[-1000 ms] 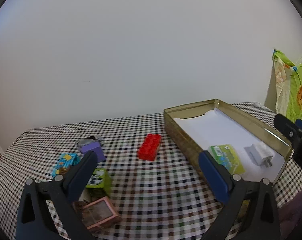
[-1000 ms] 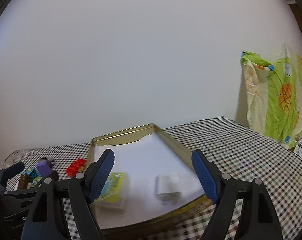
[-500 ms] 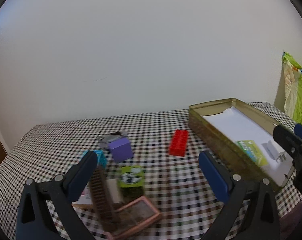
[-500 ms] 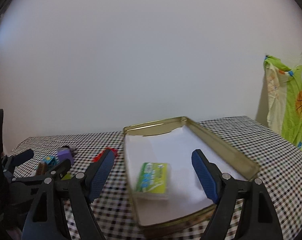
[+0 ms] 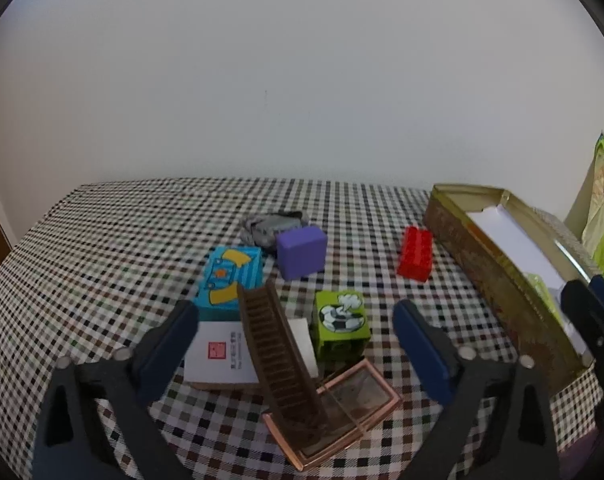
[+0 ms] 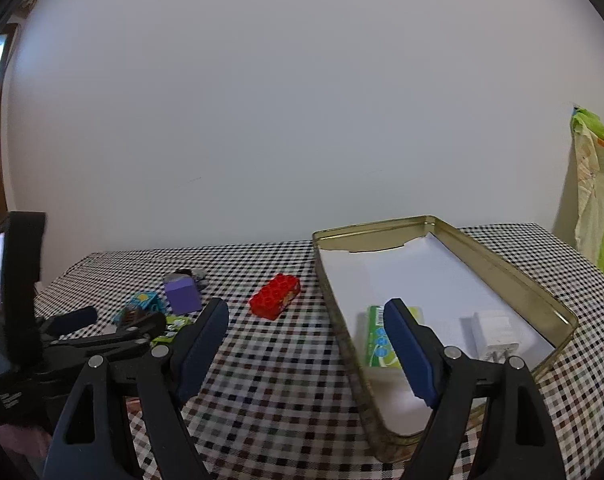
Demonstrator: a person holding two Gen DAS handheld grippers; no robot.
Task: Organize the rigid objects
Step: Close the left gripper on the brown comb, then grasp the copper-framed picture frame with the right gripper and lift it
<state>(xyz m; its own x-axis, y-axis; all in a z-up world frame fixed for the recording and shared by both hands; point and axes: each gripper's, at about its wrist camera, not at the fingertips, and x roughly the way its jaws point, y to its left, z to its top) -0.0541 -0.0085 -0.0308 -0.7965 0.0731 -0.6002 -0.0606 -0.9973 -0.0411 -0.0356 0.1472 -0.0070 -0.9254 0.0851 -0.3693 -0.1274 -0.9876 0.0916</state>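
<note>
Checked cloth covers the table [image 5: 102,240], a plain wall behind. My left gripper [image 5: 294,340] stands wide open and empty over the clutter; my right gripper [image 6: 306,344] is likewise spread and empty, near the tin [image 6: 522,280]. The brown comb [image 5: 280,364] lies directly between my left fingers, nearer that hand, propped on the copper frame [image 5: 354,404]. Its long axis runs away from me, far end tilted slightly left and raised.
</note>
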